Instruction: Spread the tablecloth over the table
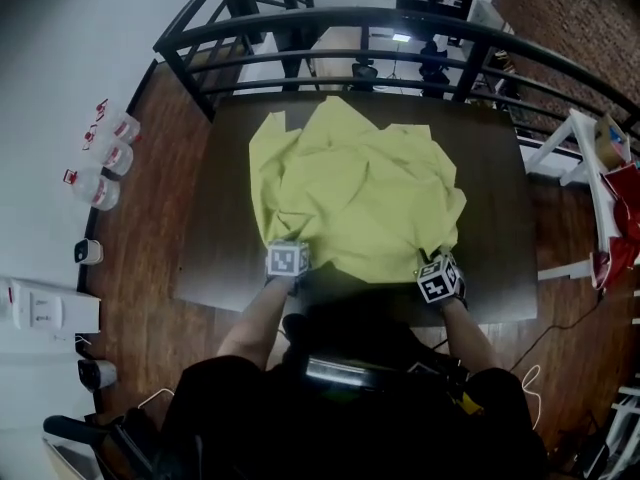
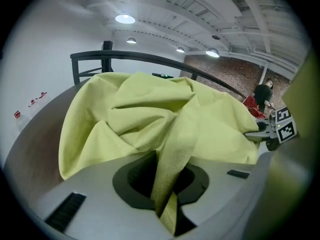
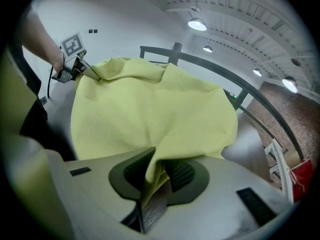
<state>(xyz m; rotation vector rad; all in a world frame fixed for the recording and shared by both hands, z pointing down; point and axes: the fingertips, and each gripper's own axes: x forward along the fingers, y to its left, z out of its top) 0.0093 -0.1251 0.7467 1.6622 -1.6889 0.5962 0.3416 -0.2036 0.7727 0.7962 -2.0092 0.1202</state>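
On the floor at far left stand clear containers (image 1: 105, 158) with red labels, too small to read. The dark table (image 1: 210, 238) shows a bare strip on the left. The left hand-held gripper (image 1: 285, 244) pinches the yellow tablecloth (image 1: 355, 193) at its near edge. The cloth lies crumpled across the table's middle, with its far edge close to the black railing (image 1: 330, 23). The right hand-held gripper (image 1: 428, 258) seems clamped on the near-right edge. More bare table lies to the right, and beyond it stand a white rack (image 1: 575, 158) and something red (image 1: 620, 218).
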